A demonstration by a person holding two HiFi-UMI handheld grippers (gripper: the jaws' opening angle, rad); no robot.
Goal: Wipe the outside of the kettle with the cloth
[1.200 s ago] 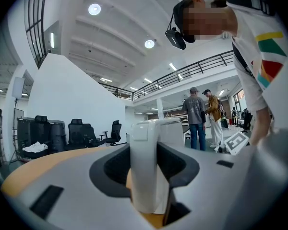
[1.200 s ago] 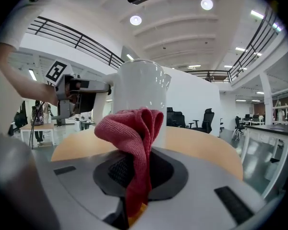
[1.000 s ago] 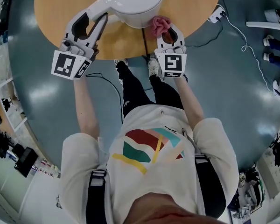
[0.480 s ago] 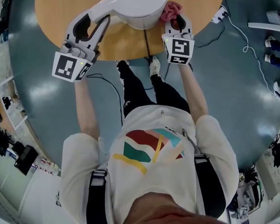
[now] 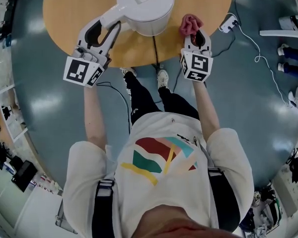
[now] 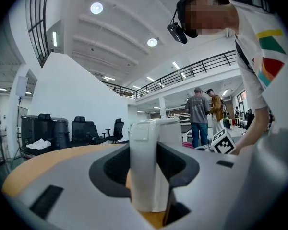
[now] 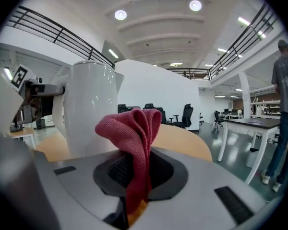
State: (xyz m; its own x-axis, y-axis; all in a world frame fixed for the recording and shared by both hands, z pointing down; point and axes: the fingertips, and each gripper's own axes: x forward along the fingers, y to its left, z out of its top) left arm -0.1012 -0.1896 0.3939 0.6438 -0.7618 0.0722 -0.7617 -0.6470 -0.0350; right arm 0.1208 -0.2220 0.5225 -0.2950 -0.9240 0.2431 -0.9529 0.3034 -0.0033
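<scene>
Change: right tongs [image 5: 195,36] are off the kettle [image 5: 146,3]. A second back the cloth [image 7: 134,133] sits against the lower right of the body, half a second back further round the right side. Now bare surface [image 5: 64,14] shows between cloth and body. My read: one stroke along the right flank is finished, and this is either a reset for the next pass or that side being called done. These views don't show which parts are clean.

Right tongs: clamped on the red cloth, with a fold pinched between the pads and a loose bunch sticking up out front. The kettle stands ahead and to the left of them, near but not touching. The arm is stretched forward and the tongs are tipped slightly down.

Left tongs [image 5: 102,29]: closed round the handle [image 6: 146,166], which runs upright between the pads with the kettle body straight ahead. Same grip and same spot as a second back, so they're steadying. They're held roughly level, arm reaching forward.

Wiping is paused until the cloth gets back into contact. The handle side, by the left tongs, looks the awkward bit.
</scene>
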